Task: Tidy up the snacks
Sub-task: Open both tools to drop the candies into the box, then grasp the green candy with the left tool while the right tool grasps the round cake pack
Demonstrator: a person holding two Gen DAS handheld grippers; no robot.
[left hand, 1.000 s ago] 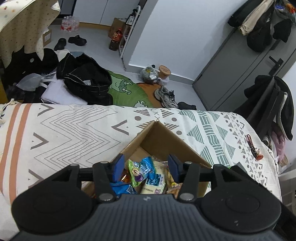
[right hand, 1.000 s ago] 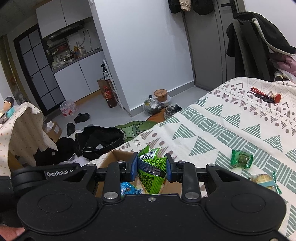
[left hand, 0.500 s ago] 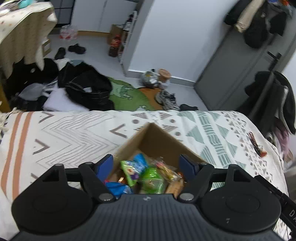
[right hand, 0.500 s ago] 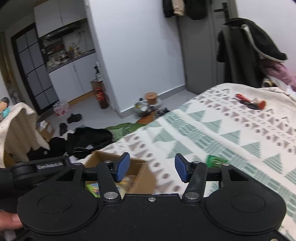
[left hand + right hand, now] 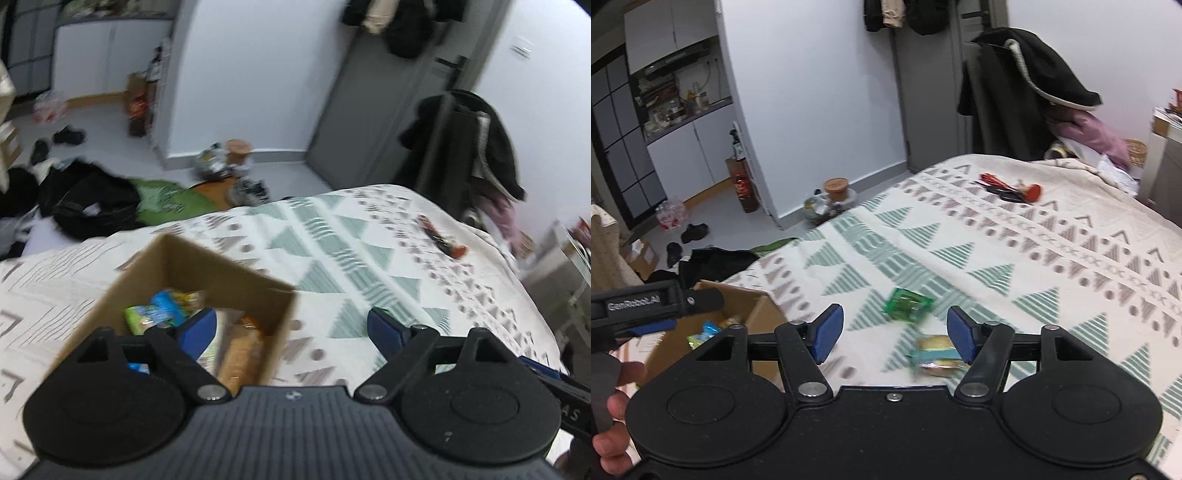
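Note:
An open cardboard box [image 5: 225,266] with several bright snack packets [image 5: 162,310] inside stands on the patterned bedspread [image 5: 332,236]. My left gripper [image 5: 291,328] is open and empty, hovering over the box's right corner. In the right wrist view the box [image 5: 753,306] lies at the lower left. My right gripper [image 5: 895,334] is open and empty above the bedspread. A small green packet [image 5: 907,304] lies just ahead of it. A pale wrapped snack [image 5: 936,356] rests by the right fingertip [image 5: 960,338].
A red and black object [image 5: 1010,188] lies further up the bed. Beyond the bed edge the floor holds a black bag [image 5: 92,206], a green mat [image 5: 166,199], shoes and jars. A coat-draped chair [image 5: 1015,96] stands at the bed's far corner. A hand [image 5: 613,406] holds the left gripper.
My right gripper opened, dropped the green packet into the box and swung right over the bedspread. My left gripper opened wider and shifted right off the box's middle.

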